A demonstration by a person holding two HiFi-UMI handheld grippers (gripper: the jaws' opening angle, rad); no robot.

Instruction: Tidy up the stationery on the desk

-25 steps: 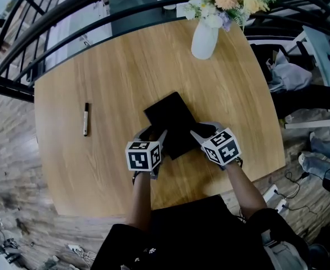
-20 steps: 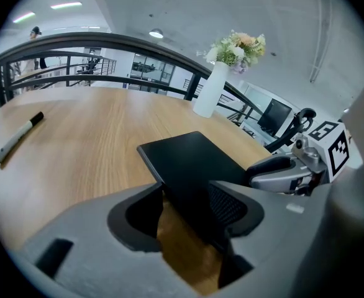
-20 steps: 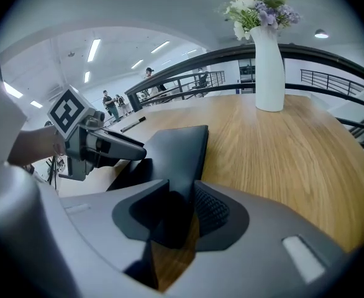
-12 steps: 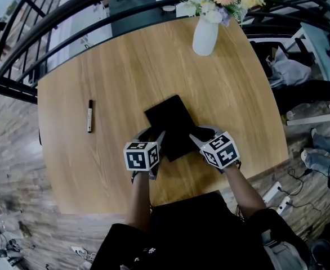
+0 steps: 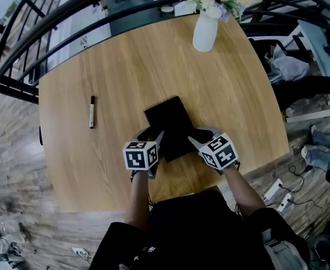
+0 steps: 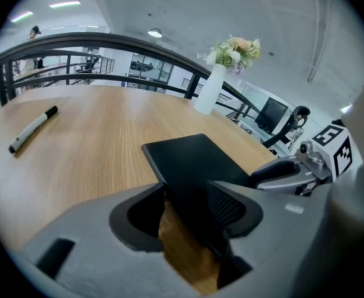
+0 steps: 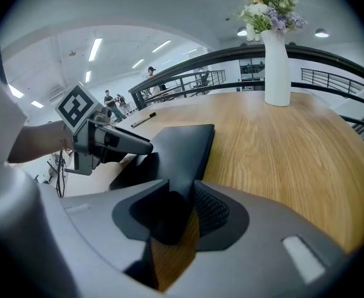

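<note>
Head view, left hand-held gripper [image 5: 155,138] and right hand-held gripper [image 5: 196,135] both clamped on black notebook [image 5: 168,118].

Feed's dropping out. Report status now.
Left gripper, right gripper both shut on black notebook. Marker lies apart at left. Vase far off.

1. Bright, even indoor light; ceiling strip lamps [image 7: 96,48] glow in the right gripper view.
2. The black notebook [image 5: 170,125] shows as a flat, detail-poor dark shape.
3. Fisheye distortion bends the railing [image 6: 95,38]; gripper views' corners go black, near jaws blur.
</note>
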